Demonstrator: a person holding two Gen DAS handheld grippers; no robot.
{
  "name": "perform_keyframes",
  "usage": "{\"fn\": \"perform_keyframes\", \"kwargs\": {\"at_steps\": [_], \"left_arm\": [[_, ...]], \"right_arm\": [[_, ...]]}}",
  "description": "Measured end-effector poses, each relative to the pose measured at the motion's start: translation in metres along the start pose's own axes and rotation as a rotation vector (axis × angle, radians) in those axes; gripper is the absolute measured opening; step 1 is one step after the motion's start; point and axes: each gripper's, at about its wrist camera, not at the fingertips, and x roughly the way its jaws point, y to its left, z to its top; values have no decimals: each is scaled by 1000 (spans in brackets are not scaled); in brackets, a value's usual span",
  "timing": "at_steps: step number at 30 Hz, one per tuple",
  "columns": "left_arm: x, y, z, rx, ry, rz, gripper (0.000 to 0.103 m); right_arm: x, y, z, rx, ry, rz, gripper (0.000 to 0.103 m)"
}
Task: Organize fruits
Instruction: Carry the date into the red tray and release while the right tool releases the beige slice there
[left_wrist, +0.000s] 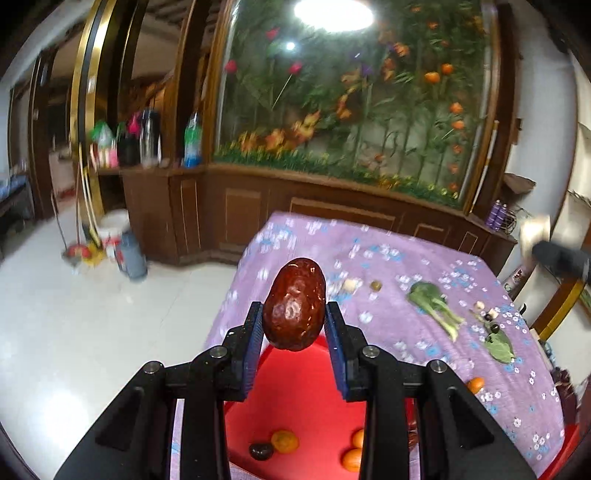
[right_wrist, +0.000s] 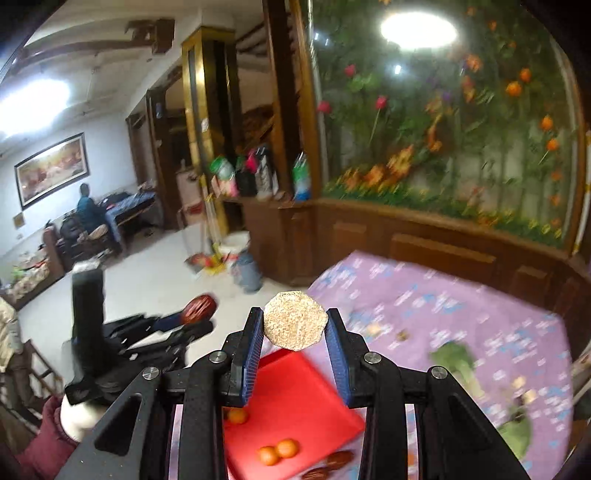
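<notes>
Left gripper (left_wrist: 294, 314) clamped narrowly on a red date (left_wrist: 295, 302) above the red tray (left_wrist: 295, 387), right gripper (right_wrist: 294, 325) pinching a pale octagonal puffed cake (right_wrist: 295, 319) over that tray, small oranges (right_wrist: 277, 451) lying inside it.

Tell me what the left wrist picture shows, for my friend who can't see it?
The left gripper holds a shiny red date in its jaws, above a red tray with small oranges. Behind lies a purple flowered tablecloth with leafy greens.
</notes>
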Motion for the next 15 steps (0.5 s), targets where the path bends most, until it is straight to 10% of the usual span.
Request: {"fn": "perform_keyframes", "kwargs": {"at_steps": [15], "left_arm": [[133,23,-78,-75,311,8,32]], "right_arm": [[186,-14,-141,49,362,15,37]]}}
